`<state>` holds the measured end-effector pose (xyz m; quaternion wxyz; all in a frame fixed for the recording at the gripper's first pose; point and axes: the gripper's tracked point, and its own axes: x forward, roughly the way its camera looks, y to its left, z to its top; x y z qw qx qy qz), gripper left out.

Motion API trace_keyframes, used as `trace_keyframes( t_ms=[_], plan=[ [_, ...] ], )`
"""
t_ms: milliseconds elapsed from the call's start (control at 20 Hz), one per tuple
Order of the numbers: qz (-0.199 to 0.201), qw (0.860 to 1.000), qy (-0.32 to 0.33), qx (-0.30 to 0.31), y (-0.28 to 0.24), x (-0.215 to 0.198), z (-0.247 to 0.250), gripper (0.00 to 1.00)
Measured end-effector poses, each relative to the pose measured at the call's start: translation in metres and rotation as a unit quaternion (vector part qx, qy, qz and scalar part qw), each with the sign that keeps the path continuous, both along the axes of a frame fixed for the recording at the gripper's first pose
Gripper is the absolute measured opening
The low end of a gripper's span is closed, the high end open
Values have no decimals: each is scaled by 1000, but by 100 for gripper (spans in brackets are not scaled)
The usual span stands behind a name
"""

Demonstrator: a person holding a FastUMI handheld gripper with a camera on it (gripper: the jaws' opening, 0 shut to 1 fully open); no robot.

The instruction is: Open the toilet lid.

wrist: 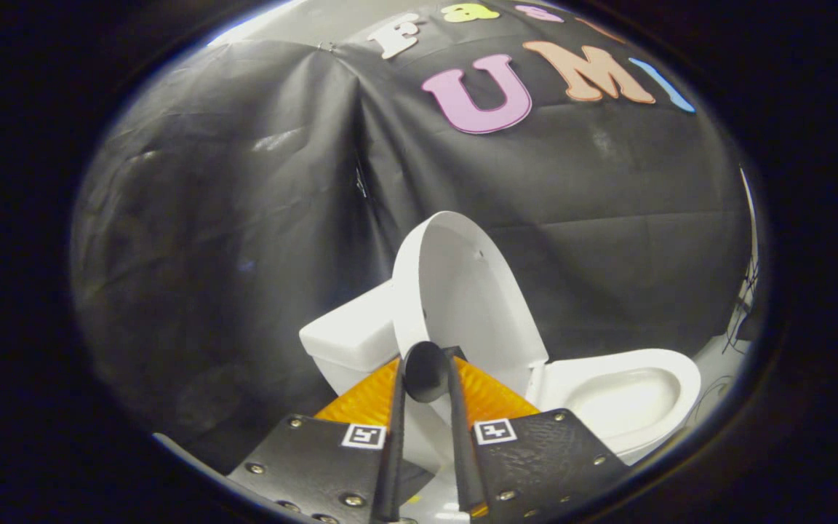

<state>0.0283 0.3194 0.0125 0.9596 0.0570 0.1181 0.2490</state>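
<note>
The toilet lid [463,291] is a white oval, raised to stand nearly upright just beyond the fingers, its inner face turned toward the open bowl. Its rim curves up and over from the fingertips, and its lower edge meets the hinge end of the seat [619,389]. The seat lies flat, a white ring ahead and to the right of the fingers, with the pale hollow of the bowl open inside it. The tank [350,335] sits behind the lid, ahead and to the left of the fingers, only its top and one corner in sight. The gripper [426,371] points forward and slightly down at the foot of the lid, the two fingers [395,437] running close together and almost parallel, with a narrow slot between them. A dark round pad sits at their tips, right against the lower rim of the lid; whether the fingers pinch that rim or merely rest beside it is hard to tell from this angle. Orange panels flare out on either side of the fingers, above black plates with square markers. To the left of the fingers, beside the tank, there is open room up to the black cloth wall [230,218]; to the right the seat takes up the near space.
</note>
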Motion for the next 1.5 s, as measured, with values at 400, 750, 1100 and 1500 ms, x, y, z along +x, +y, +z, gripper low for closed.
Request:
trace_keyframes(
  t_ms=[400,750,1100,1500],
  plan=[
    [-5,1000,11,-10,-28,-7,-6,70],
    [-67,997,-18,-24,-80,5,-1,100],
    [-122,992,-34,-29,-150,22,15,100],
    [-172,982,-67,-46,-226,24,44,100]
  ],
)
